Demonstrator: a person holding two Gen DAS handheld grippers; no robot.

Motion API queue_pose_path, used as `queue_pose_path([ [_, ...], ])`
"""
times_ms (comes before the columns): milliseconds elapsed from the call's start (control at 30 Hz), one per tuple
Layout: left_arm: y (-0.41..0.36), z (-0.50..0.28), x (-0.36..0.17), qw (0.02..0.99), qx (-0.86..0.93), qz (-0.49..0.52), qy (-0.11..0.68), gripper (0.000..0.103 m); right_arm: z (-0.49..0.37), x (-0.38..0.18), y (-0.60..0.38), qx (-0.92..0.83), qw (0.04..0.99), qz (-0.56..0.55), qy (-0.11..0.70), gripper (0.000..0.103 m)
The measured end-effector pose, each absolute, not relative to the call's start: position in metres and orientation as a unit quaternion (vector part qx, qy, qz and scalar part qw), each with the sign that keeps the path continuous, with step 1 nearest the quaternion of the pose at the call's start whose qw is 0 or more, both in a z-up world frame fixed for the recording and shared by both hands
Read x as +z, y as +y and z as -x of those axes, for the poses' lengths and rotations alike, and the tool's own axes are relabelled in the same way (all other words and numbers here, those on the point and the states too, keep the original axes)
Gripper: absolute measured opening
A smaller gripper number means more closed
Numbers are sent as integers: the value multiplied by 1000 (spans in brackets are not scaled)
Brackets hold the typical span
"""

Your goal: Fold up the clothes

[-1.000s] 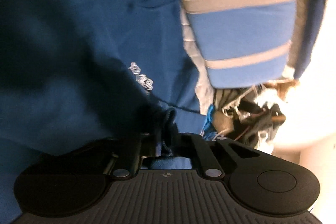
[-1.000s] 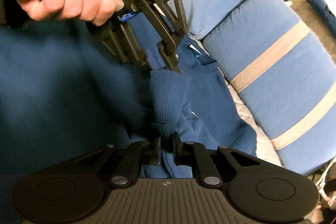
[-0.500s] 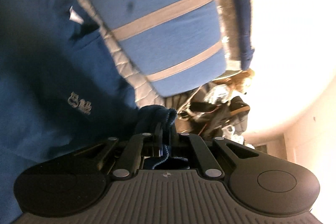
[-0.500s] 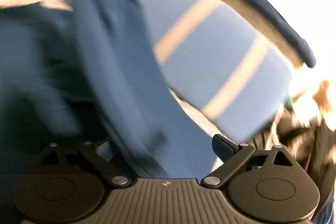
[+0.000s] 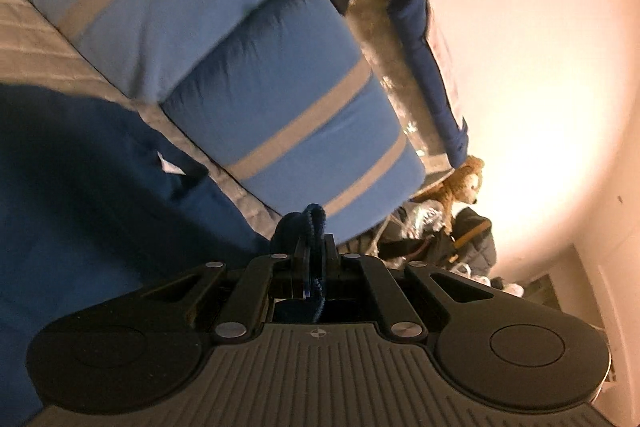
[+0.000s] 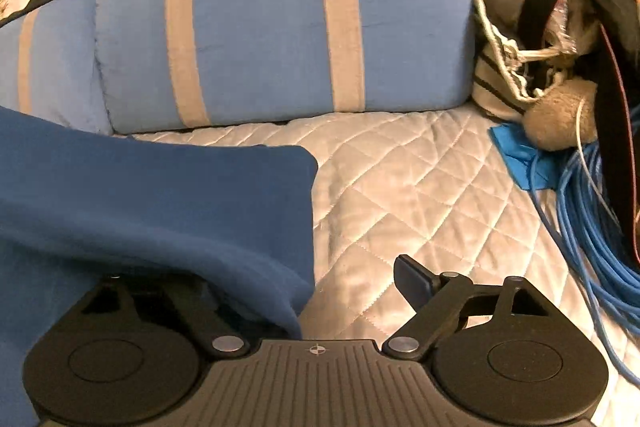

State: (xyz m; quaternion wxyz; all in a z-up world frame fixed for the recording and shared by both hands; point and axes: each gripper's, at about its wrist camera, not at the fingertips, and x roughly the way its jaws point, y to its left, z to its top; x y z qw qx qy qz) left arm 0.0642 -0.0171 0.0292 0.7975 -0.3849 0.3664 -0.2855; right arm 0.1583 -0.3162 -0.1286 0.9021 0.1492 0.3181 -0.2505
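A dark blue fleece garment is lying across the near left of a quilted silver bedspread, leaving open quilt to its right, bounded far by blue pillows with grey stripes and right by coiled blue cable. Its white neck tag is unreadable. The left gripper is pinching a ribbed blue edge, fully shut. The right gripper is closing from wide, fabric draping over its left finger, unpinched.

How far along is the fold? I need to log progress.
Little looks done: the blue sweatshirt lies loosely draped on the quilted bedcover. In hand: the left gripper pinches its ribbed cuff; the right gripper, closing, grips nothing. Folding remains.
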Motion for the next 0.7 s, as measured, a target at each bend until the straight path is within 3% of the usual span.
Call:
queue_pose_path([
  [233, 27, -64, 15, 810, -245, 390, 363, 4, -166, -131, -282, -210, 917, -57, 335, 77],
  [400, 61, -63, -7, 811, -211, 399, 372, 4, -177, -148, -261, -183, 912, 18, 366, 56],
  [600, 88, -67, -39, 816, -182, 362, 412, 4, -176, -149, -259, -167, 914, 7, 370, 26],
  [700, 93, -69, -56, 817, -179, 323, 443, 4, -178, -148, -254, -159, 913, 18, 376, 22],
])
